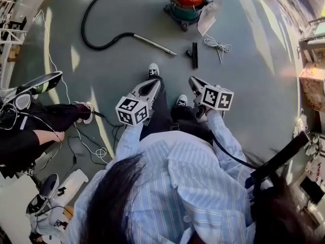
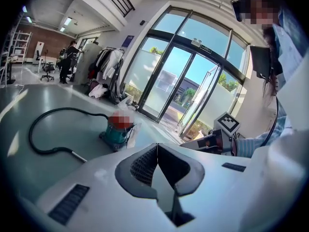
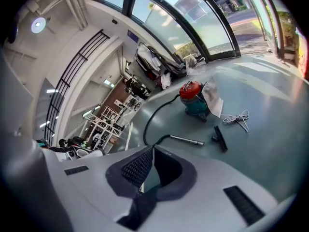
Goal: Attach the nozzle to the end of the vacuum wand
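On the grey floor ahead lies the metal vacuum wand [image 1: 154, 43] on its black hose [image 1: 90, 19], which runs to a red and teal vacuum cleaner [image 1: 186, 3]. The black nozzle [image 1: 194, 54] lies on the floor just right of the wand's tip, apart from it. The wand [image 3: 187, 140], nozzle [image 3: 220, 138] and vacuum [image 3: 193, 100] also show in the right gripper view. My left gripper [image 1: 151, 87] and right gripper [image 1: 195, 82] are held in front of my body, well short of the wand, both shut and empty. The left gripper view shows the wand [image 2: 79, 156] and vacuum [image 2: 118, 130].
A coiled white cord [image 1: 218, 46] and a white sheet [image 1: 207, 18] lie beside the vacuum. A seated person's legs [image 1: 48, 118] and cables [image 1: 86, 146] are at my left. Boxes [image 1: 313, 83] and shelving stand at the right. Glass doors [image 2: 182, 81] lie beyond the vacuum.
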